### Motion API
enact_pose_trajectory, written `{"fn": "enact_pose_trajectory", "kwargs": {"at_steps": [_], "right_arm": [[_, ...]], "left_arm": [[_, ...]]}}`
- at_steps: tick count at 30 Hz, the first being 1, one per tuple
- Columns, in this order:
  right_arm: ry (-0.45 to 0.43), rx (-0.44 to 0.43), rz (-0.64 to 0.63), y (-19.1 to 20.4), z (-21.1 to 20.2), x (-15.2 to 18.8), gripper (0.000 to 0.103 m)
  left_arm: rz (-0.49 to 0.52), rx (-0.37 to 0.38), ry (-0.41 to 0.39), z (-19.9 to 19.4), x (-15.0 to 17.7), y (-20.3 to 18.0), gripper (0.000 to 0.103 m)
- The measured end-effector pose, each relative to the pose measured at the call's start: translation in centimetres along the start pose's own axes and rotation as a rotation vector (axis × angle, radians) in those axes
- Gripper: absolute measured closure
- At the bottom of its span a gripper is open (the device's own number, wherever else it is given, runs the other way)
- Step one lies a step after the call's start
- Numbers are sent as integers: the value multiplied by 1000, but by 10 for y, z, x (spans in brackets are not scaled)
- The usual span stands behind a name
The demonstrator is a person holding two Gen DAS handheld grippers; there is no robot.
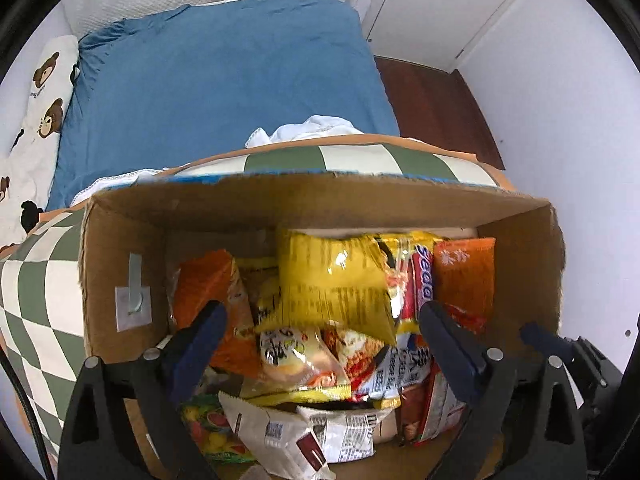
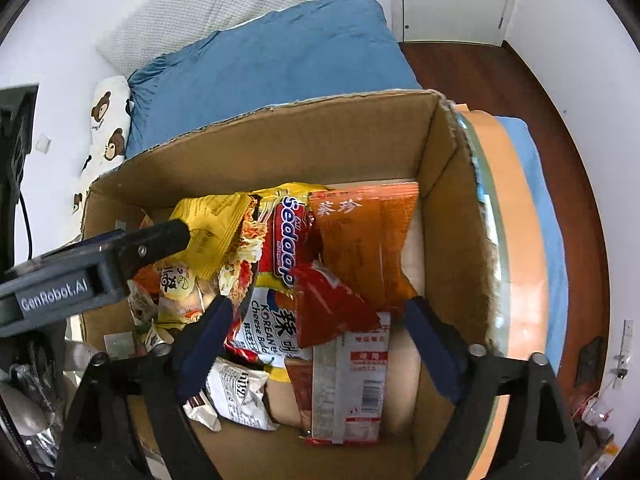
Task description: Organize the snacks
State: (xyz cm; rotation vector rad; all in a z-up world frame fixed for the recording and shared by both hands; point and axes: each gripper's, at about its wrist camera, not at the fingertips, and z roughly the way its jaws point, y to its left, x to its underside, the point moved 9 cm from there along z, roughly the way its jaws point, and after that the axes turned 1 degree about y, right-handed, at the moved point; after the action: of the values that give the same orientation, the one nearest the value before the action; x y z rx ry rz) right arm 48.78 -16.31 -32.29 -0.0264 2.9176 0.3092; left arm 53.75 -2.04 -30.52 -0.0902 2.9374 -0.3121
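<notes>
An open cardboard box (image 1: 320, 186) holds a pile of snack packets. My left gripper (image 1: 322, 320) hangs open over the pile, and a yellow noodle packet (image 1: 332, 280) lies loose between its fingers without touching the pads. Beside it are a red Sedaap packet (image 1: 420, 280) and an orange packet (image 1: 464, 276). In the right wrist view my right gripper (image 2: 316, 312) stands open inside the box (image 2: 280, 120), over a red packet (image 2: 328, 304) and the orange packet (image 2: 360, 240). The left gripper's finger (image 2: 160, 240) shows at the left there. A white packet (image 2: 240, 392) lies near the front.
The box sits on a green-and-white checkered cushion (image 1: 36, 288) at the foot of a bed with a blue sheet (image 1: 224, 80). A bear-print pillow (image 1: 44, 92) lies at the bed's left. Dark wooden floor (image 2: 500, 72) and white walls are to the right.
</notes>
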Motion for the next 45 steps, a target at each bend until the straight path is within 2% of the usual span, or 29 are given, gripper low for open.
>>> {"fn": "enact_pose_trajectory", "kwargs": {"at_steps": [10, 20, 25, 30, 36, 45], "right_arm": [[-12, 79, -35, -12, -21, 33, 9], [-40, 104, -46, -14, -35, 53, 6], [-80, 109, -55, -12, -52, 59, 6], [-178, 133, -77, -8, -92, 76, 6], [-282, 137, -104, 1, -146, 109, 4], [-400, 99, -112, 15, -227, 174, 3]], "left_arm": [[24, -80, -52, -24, 44, 14, 5], [25, -91, -86, -38, 74, 17, 5], [18, -94, -147, -62, 85, 16, 5], [19, -128, -261, -106, 98, 14, 5], [40, -166, -386, -164, 138, 7, 5], [36, -154, -460, -219, 206, 4, 5]]}}
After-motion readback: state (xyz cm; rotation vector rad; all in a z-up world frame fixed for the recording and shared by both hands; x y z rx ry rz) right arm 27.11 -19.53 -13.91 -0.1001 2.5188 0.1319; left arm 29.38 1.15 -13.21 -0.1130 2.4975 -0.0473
